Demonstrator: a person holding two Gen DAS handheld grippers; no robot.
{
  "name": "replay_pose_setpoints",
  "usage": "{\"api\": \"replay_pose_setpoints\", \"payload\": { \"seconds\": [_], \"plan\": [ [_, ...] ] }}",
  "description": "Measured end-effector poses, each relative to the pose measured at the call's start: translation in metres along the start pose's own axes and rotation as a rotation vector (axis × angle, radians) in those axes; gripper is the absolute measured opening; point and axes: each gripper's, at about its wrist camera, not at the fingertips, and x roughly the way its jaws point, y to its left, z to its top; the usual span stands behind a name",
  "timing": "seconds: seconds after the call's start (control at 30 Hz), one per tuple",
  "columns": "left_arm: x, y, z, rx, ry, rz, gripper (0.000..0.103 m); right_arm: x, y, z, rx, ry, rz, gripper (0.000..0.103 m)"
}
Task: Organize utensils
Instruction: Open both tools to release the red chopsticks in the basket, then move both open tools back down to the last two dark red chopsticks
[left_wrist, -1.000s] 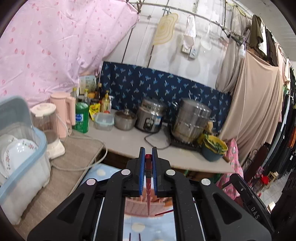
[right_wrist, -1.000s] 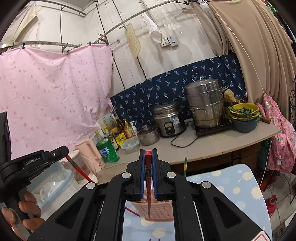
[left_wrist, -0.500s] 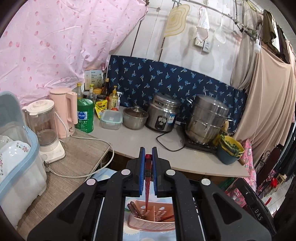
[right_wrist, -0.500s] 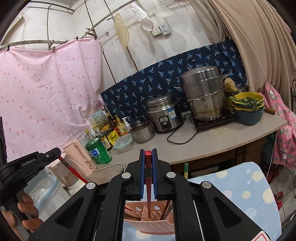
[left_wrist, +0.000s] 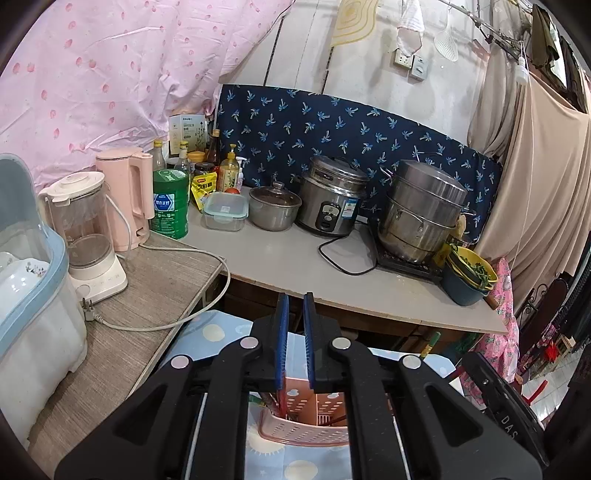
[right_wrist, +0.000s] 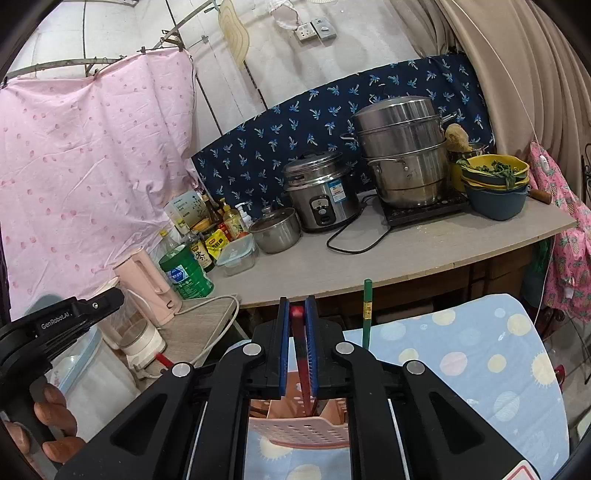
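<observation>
A pink perforated utensil basket (left_wrist: 303, 435) (right_wrist: 295, 430) stands on a blue spotted cloth (right_wrist: 461, 369), right under both grippers. My left gripper (left_wrist: 294, 299) has a narrow gap between its blue pads and nothing in it. A red chopstick (left_wrist: 281, 400) stands in the basket just below its left pad. My right gripper (right_wrist: 295, 301) is opening. A red chopstick (right_wrist: 300, 354) leans loosely between its pads, with its lower end in the basket. A green chopstick (right_wrist: 367, 314) stands upright behind the basket. A hand (right_wrist: 51, 413) holds the left gripper at the left of the right wrist view.
Behind the cloth runs a grey counter (left_wrist: 295, 266) with a rice cooker (left_wrist: 328, 199), a steamer pot (left_wrist: 421, 210), a small pan (left_wrist: 273, 206) and bottles. On the left stand a pink kettle (left_wrist: 127, 195), a blender (left_wrist: 88, 236) with a loose cord, and a dish box (left_wrist: 33, 295).
Both grippers have come down over the basket. The red chopstick is gone from between the left pads. The right one's chopstick has slid lower and tilted.
</observation>
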Motion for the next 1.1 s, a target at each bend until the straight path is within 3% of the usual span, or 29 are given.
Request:
{"api": "replay_pose_setpoints", "payload": {
  "seconds": [0.2,0.37,0.47,0.87,1.0,1.1],
  "plan": [
    [-0.010,0.004,-0.001,-0.010,-0.010,0.000,0.036,-0.012,0.005,0.000,-0.009,-0.017,0.010,0.011],
    [-0.023,0.005,-0.004,0.001,-0.020,0.001,0.039,-0.025,0.010,-0.001,-0.014,-0.025,0.025,0.015],
    [-0.031,0.005,-0.008,0.008,-0.025,0.002,0.047,-0.035,0.016,-0.005,-0.034,-0.031,0.029,0.017],
    [-0.061,0.000,-0.031,0.066,-0.022,0.017,0.048,-0.067,0.030,-0.033,-0.092,-0.014,0.042,0.019],
    [-0.067,0.001,-0.049,0.098,0.002,0.034,0.049,-0.078,0.030,-0.050,-0.115,0.007,0.038,0.020],
    [-0.072,0.005,-0.068,0.116,0.026,0.047,0.051,-0.087,0.029,-0.066,-0.137,0.022,0.031,0.026]
  ]
}}
